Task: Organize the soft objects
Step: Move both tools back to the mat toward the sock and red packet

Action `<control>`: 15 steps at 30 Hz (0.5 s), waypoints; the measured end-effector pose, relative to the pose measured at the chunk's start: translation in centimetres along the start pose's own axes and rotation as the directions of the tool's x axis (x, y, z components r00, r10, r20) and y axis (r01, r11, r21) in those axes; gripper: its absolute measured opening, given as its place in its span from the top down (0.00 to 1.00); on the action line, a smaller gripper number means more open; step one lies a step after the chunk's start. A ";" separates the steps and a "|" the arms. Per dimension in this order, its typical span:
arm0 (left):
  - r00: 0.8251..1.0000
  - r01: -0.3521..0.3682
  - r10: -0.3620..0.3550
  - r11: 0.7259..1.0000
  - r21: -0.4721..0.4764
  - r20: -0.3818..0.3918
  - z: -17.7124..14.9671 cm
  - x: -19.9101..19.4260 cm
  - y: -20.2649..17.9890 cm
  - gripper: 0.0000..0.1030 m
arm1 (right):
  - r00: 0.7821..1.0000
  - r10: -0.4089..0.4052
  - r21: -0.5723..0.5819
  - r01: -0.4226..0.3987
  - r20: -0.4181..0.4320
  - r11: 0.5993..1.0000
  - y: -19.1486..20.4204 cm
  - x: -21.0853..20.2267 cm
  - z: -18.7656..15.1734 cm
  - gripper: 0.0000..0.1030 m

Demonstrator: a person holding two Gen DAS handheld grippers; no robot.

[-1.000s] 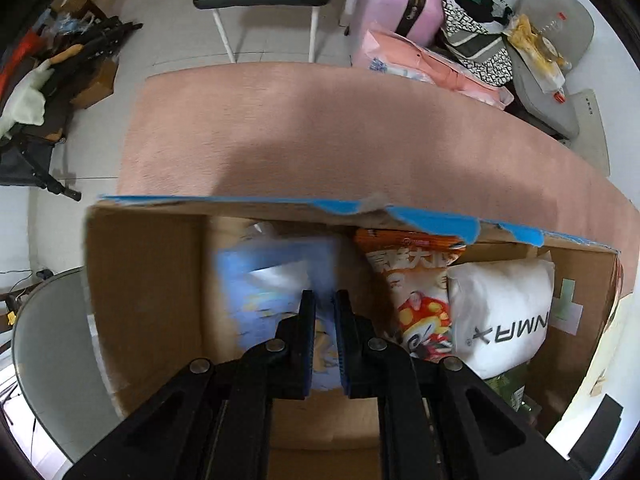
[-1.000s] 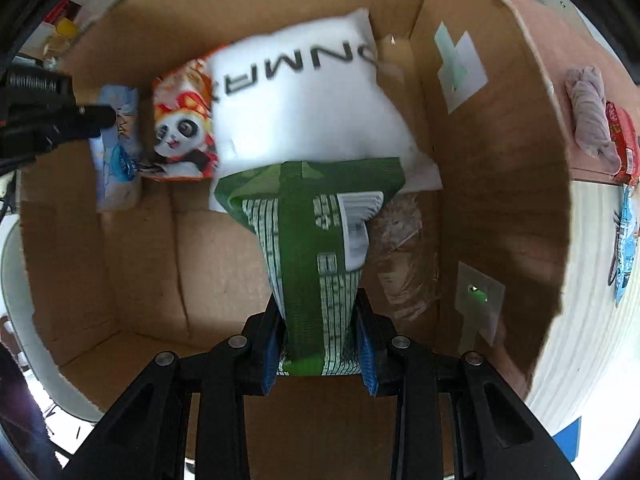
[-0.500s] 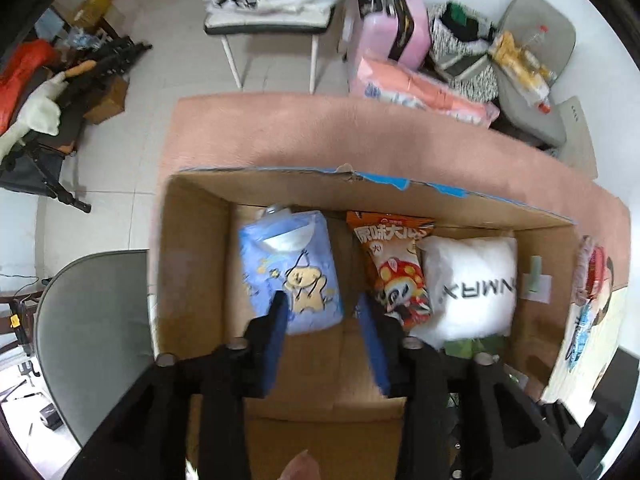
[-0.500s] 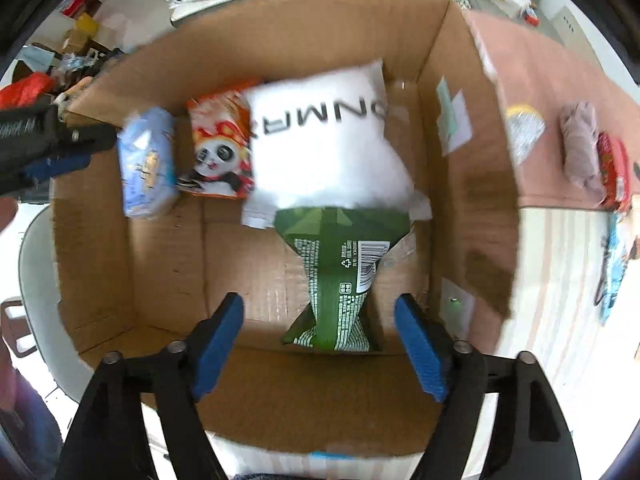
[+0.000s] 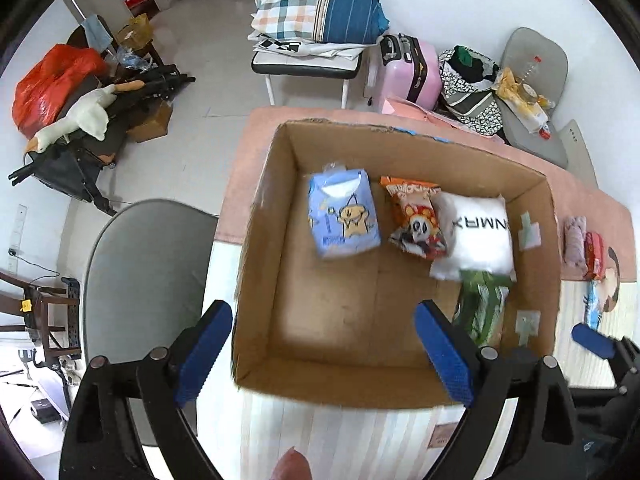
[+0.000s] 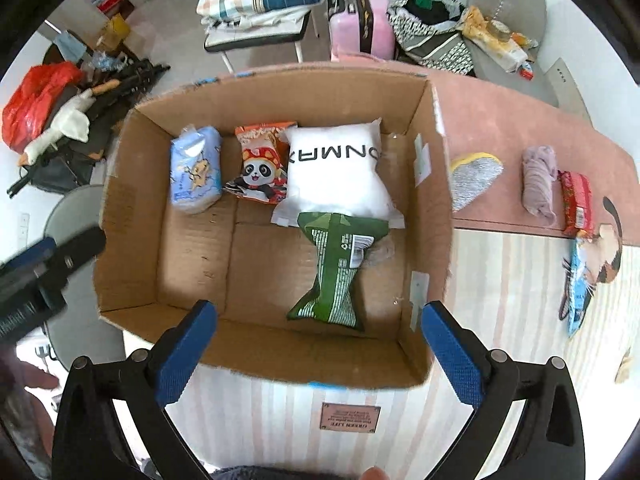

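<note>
An open cardboard box point(image 6: 430, 208) point(image 5: 256, 240) holds a blue cartoon pack point(image 6: 196, 170) point(image 5: 343, 214), an orange panda snack bag point(image 6: 262, 168) point(image 5: 416, 218), a white pillow pack point(image 6: 338, 172) point(image 5: 478, 236) and a green pack point(image 6: 334, 272) point(image 5: 482, 306). My left gripper point(image 5: 324, 354) is open and empty above the box's near edge. My right gripper point(image 6: 316, 348) is open and empty above the near edge. On the pink tabletop right of the box lie a silver-yellow scrubber point(image 6: 474, 174), a rolled mauve cloth point(image 6: 540, 184) point(image 5: 575, 240) and a red pack point(image 6: 576, 204) point(image 5: 594, 256).
A blue pack point(image 6: 578, 284) lies on the striped mat right of the box. A grey chair point(image 5: 148, 280) stands left of the table. A chair with folded bedding point(image 5: 316, 12), a pink suitcase point(image 5: 408, 68) and bags stand on the floor beyond.
Both grippers opened wide, let go of the blue pack and the green pack in the box, and pulled back and up above its near edge.
</note>
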State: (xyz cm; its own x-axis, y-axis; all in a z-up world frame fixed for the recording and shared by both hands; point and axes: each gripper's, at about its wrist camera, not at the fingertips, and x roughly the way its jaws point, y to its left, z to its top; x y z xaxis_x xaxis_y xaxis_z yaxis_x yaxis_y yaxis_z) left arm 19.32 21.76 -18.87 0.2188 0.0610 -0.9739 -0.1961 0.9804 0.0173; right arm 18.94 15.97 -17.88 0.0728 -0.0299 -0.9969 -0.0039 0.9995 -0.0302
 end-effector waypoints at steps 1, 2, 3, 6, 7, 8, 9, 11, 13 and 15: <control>1.000 0.001 -0.001 1.000 -0.006 0.006 -0.5 -0.5 0.2 0.09 | 1.000 0.001 -0.003 -0.001 0.015 1.000 0.0 -0.8 -0.4 0.00; 1.000 0.006 -0.006 1.000 -0.009 0.015 -1.1 -1.0 0.2 0.09 | 1.000 0.000 -0.006 0.000 0.030 1.000 0.0 -1.6 -0.9 0.00; 1.000 0.005 -0.005 1.000 -0.010 0.027 -1.6 -1.8 0.3 0.09 | 0.999 0.001 -0.006 -0.001 0.046 1.000 0.0 -2.5 -1.4 0.00; 0.997 -0.005 0.005 1.000 0.002 0.071 -3.0 -4.0 0.2 0.09 | 0.996 0.008 0.000 -0.008 0.086 1.000 -0.2 -4.9 -2.8 0.00; 0.997 -0.006 0.005 1.000 0.008 0.083 -3.4 -4.7 0.1 0.09 | 0.995 0.016 0.003 -0.016 0.098 1.000 -0.2 -5.6 -3.3 0.00; 0.996 -0.001 0.000 1.000 0.011 0.093 -3.8 -5.4 0.0 0.09 | 0.994 0.019 0.003 -0.019 0.107 1.000 -0.2 -6.3 -3.7 0.00; 0.995 0.006 -0.008 1.000 0.013 0.101 -4.2 -6.0 -0.1 0.09 | 0.993 0.020 0.003 -0.021 0.114 1.000 -0.2 -6.8 -4.1 0.00; 0.994 0.017 -0.018 1.000 0.017 0.104 -4.7 -6.9 -0.3 0.09 | 0.991 0.031 0.000 -0.032 0.131 1.000 -0.2 -7.8 -4.8 0.00; 0.993 0.024 -0.026 1.000 0.017 0.118 -5.1 -7.9 -0.5 0.09 | 0.989 0.047 0.001 -0.048 0.140 0.999 -0.2 -8.5 -5.3 0.00; 0.991 0.023 -0.025 1.000 0.014 0.134 -5.4 -8.9 -0.7 0.09 | 0.987 0.061 0.007 -0.063 0.145 0.998 -0.4 -9.1 -5.6 0.00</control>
State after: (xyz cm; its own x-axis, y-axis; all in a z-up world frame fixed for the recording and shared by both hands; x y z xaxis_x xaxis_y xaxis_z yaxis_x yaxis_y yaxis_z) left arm 12.30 19.54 -11.43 0.3497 0.0609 -0.9349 -0.1776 0.9841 -0.0023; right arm 12.65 15.83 -9.17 0.2167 0.0325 -0.9757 -0.0015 0.9995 0.0329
